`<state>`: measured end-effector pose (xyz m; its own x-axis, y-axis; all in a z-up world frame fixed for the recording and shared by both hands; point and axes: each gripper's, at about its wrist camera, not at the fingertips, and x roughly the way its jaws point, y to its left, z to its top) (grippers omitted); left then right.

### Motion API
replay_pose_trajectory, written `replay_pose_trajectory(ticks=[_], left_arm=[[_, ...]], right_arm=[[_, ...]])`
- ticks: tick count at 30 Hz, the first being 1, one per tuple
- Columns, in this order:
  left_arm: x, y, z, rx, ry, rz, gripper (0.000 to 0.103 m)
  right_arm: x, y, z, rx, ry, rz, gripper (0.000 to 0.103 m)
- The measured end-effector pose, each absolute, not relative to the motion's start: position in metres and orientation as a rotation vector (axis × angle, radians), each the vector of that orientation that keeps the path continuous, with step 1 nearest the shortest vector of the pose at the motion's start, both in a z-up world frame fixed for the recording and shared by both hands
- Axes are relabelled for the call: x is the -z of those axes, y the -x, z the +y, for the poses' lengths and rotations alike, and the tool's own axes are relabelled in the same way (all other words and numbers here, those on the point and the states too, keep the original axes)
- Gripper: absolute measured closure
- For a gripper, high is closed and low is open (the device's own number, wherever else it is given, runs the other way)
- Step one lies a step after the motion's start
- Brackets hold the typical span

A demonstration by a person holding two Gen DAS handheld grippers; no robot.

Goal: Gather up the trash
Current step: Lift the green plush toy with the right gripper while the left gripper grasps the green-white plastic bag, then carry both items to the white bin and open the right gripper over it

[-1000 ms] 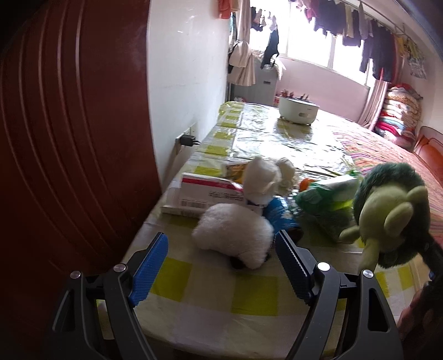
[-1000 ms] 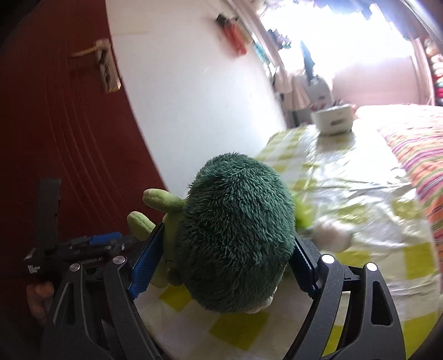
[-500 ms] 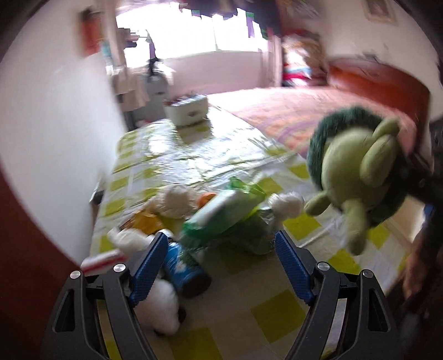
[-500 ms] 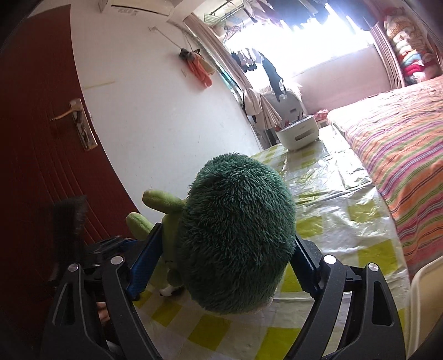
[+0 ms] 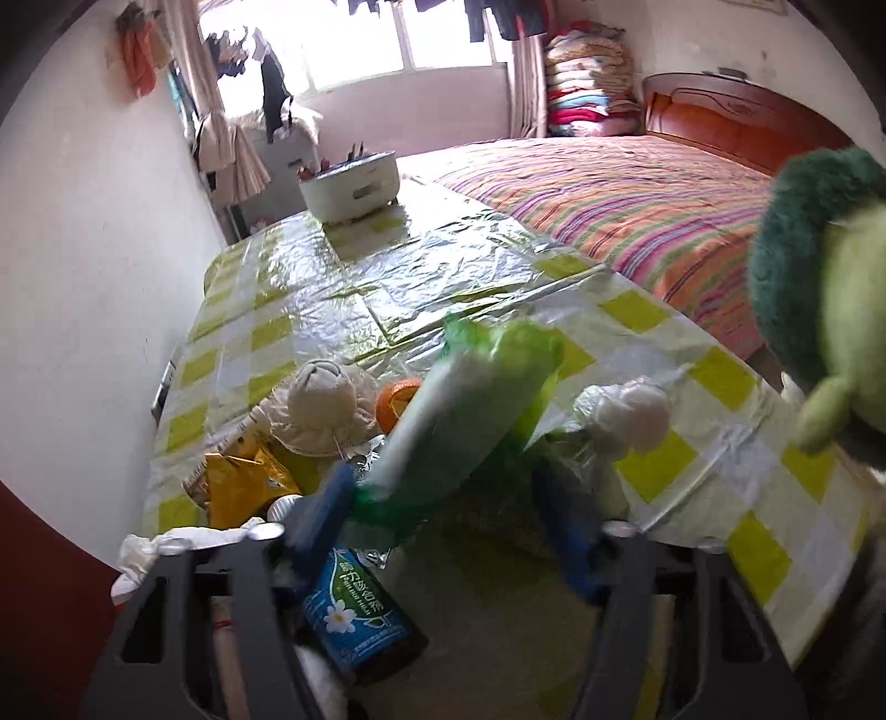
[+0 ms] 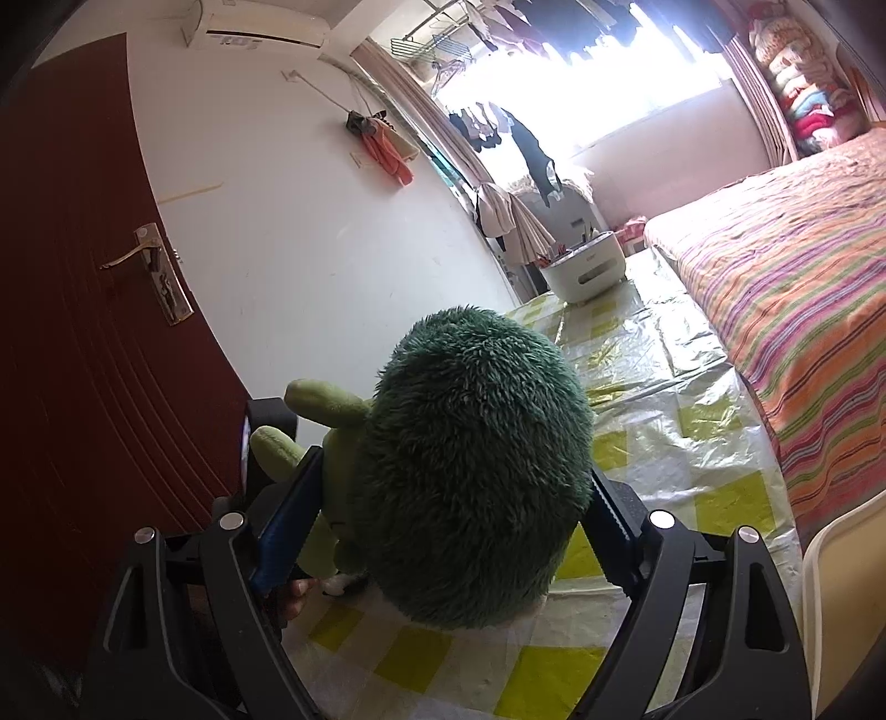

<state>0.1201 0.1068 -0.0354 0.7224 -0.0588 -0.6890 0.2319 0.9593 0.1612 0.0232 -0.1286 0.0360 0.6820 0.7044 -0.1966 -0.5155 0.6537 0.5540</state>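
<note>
Two grippers in play: my left gripper point(image 5: 443, 520), jaws closing around the crumpled green-and-white plastic wrapper point(image 5: 465, 421) on the yellow-checked plastic-covered table point(image 5: 653, 459), must pinch and lift it next, while my right gripper point(image 6: 443, 526) clamps the fuzzy dark-green plush toy point(image 6: 476, 471).

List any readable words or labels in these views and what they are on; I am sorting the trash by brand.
Blue and teal can with a white flower: Chinese characters, too blurred to read.
Yellow crumpled snack bag: print unreadable.
White air conditioner on the wall: label too small to read.
White cooking pot: faint mark, unreadable.
</note>
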Motion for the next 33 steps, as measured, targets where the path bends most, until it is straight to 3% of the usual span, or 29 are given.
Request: replay_pose_trajectory(ticks=[1, 6, 9, 33], left_arm=[[0.036, -0.122, 0.108, 0.163, -0.235, 0.751, 0.065], [0.042, -0.126, 0.112, 0.137, -0.166, 0.78, 0.083], [0.042, -0.125, 0.112, 0.12, -0.14, 0.766, 0.088], [-0.004, -0.089, 0.076, 0.22, -0.085, 0.593, 0.09]], right_arm=[[-0.036, -0.023, -0.13, -0.717, -0.49, 0.42, 0.019], [-0.036, -0.021, -0.14, -0.694, -0.515, 0.406, 0.019], [-0.036, -0.02, -0.145, -0.684, -0.529, 0.398, 0.019], [-0.038, 0.003, -0.195, -0.492, -0.504, 0.315, 0.019]])
